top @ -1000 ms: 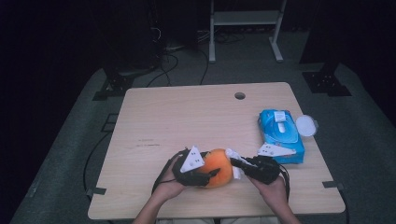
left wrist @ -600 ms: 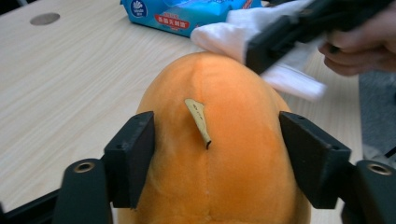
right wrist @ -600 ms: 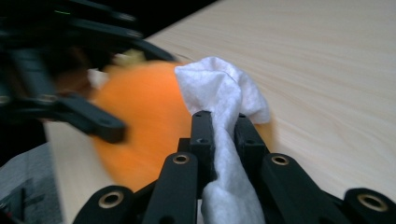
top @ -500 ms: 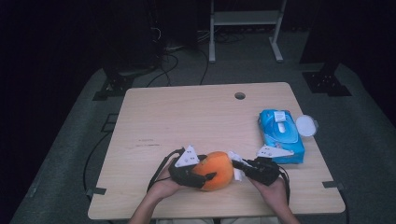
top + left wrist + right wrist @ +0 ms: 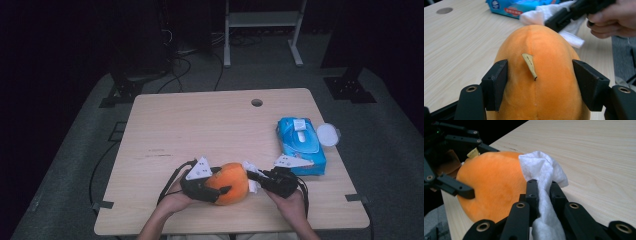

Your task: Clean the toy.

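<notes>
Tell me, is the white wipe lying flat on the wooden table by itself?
No, the crumpled white wipe is pinched between the right gripper fingers and pressed against the orange plush fruit.

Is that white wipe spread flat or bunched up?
Bunched up: the white wipe sits crumpled between the right gripper's shut jaws, against the orange plush.

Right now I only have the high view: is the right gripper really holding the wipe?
Observer: Yes. The right gripper has its jaws shut on the wipe.
Operator: Does the wipe touch the plush?
Observer: It does. It lies against the side of the plush.
Operator: And the left gripper?
Observer: The left gripper has just been opening its jaws. The plush sits between them, with pads on both its sides.
</notes>
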The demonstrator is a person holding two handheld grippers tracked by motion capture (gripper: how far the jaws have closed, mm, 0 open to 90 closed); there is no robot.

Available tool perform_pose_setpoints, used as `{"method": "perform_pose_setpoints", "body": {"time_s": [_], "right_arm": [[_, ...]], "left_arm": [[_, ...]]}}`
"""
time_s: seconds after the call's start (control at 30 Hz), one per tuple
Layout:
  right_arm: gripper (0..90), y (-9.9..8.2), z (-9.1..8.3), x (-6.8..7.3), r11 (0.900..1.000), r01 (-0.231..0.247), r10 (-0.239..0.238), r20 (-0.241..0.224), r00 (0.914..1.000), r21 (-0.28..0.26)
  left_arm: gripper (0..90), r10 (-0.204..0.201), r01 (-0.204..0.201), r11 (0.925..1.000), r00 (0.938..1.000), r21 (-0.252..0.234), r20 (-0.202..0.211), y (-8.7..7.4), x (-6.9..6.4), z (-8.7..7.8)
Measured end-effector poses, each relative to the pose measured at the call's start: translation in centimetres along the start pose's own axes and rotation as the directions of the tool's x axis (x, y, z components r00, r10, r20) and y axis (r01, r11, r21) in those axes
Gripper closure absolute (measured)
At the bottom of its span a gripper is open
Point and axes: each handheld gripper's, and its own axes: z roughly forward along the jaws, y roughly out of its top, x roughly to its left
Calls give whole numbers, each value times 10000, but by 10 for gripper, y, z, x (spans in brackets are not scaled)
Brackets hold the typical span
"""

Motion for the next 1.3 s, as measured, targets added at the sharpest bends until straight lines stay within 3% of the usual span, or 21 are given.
{"method": "perform_pose_setpoints", "body": {"time_s": [0.07, 0.13, 0.23, 0.3, 0.43, 0.53, 0.57, 0.67, 0.77, 0.83, 0.9, 1.0, 1.07, 1.17, 1.3], "right_arm": [[799, 3, -2, 10, 9994, 310, -313, -179, 9994, -142], [799, 9, -3, 21, 9968, 673, -703, -718, 9949, -427], [799, 11, -2, 27, 9936, 1055, -1083, -775, 9911, -397], [799, 6, 0, 15, 9978, 563, -590, -800, 9950, -359], [799, 0, -1, -3, 9999, -64, 62, -210, 9998, -96], [800, 4, -3, 7, 9996, 99, -109, -383, 9992, -247], [800, 10, -5, 19, 9975, 490, -528, -774, 9956, -504], [800, 11, -5, 22, 9961, 720, -760, -821, 9937, -505], [799, 5, -3, 8, 9993, 238, -254, -584, 9980, -280], [799, 0, -1, -4, 10000, 4, -5, -167, 9999, -50], [799, -6, 0, -13, 9989, -464, 465, -146, 9988, 37], [800, -3, 1, -7, 9991, -404, 400, -332, 9986, -121], [799, 6, -4, 4, 9982, -160, 114, -794, 9968, -574], [799, 5, -4, 3, 9989, -35, 6, -617, 9981, -460], [800, -10, 4, -13, 9973, -726, 728, -158, 9972, 100]], "left_arm": [[318, 81, -82, 10000, 10000, 48, 33, 0, 0, 0], [320, 93, -93, 10000, 9999, -5, 121, -1, 0, 0], [319, 108, -108, 9999, 9998, -12, 190, -1, 0, -1], [315, 201, -201, 9998, 9992, -9, 339, -1, -1, -1], [310, 340, -340, 9994, 9984, -25, 450, 0, -4, 0], [304, 495, -496, 9988, 9976, 9, 480, 0, -7, 2], [304, 487, -486, 9988, 9977, -32, 475, -1, -8, 2], [303, 589, -588, 9983, 9966, -29, 583, -1, -8, 2], [305, 634, -636, 9980, 9959, 7, 638, -1, -8, 2], [306, 612, -612, 9981, 9956, -20, 715, -2, -7, 0], [305, 581, -580, 9983, 9956, -37, 741, -3, -6, -1], [304, 626, -626, 9980, 9955, -25, 716, -4, -5, -1], [301, 583, -576, 9983, 9955, -119, 743, -4, -5, 0], [301, 533, -523, 9985, 9956, -150, 774, -5, -5, 0], [298, 531, -522, 9985, 9959, -137, 738, -5, -5, -1]]}}
